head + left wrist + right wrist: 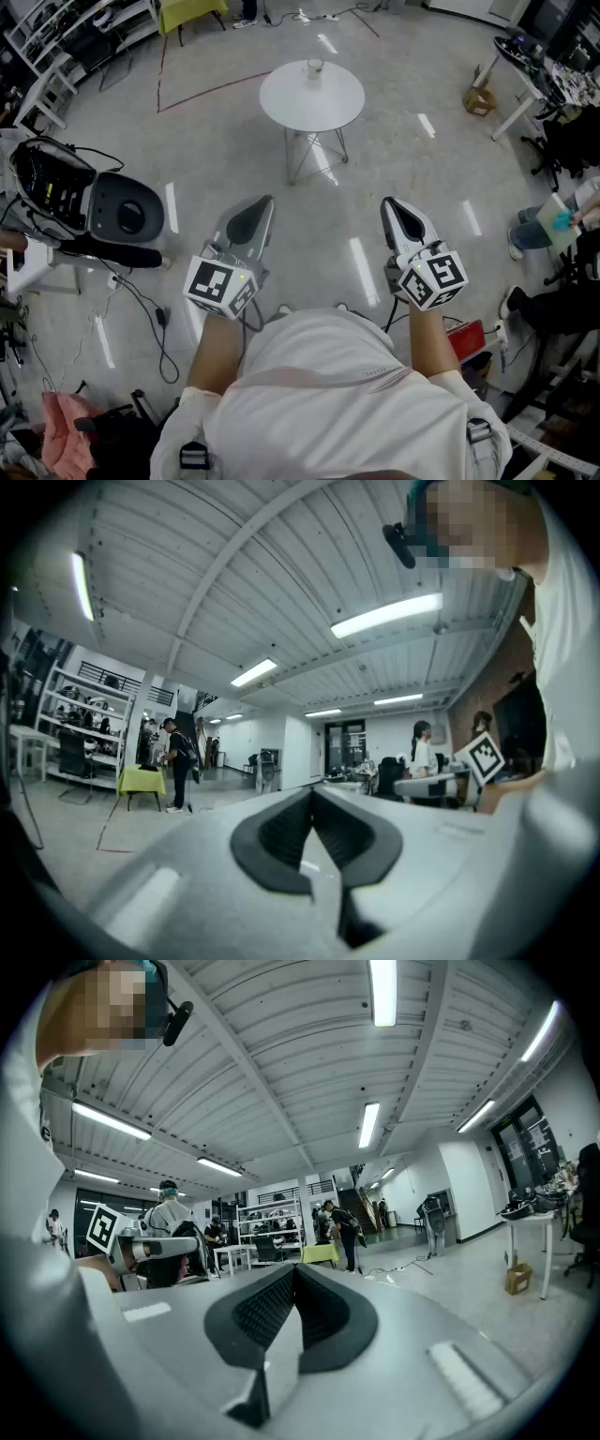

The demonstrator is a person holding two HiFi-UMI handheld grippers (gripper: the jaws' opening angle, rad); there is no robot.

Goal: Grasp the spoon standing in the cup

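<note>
A small pale cup (315,67) stands on the far side of a round white table (311,103) across the floor from me; the spoon in it is too small to make out. My left gripper (265,201) and right gripper (389,202) are held level close to my body, well short of the table. Both point toward it. In the left gripper view the left gripper (312,791) has its dark pads meeting at the tip with nothing between them. The right gripper (294,1269) in its own view looks the same, pads together and empty. Neither gripper view shows the cup.
A grey and black machine (122,208) with cables lies on the floor at left. A yellow-green table (190,11) and white shelves stand at the back left. A cardboard box (479,98) and a desk sit at the back right, and a seated person (553,220) is at right.
</note>
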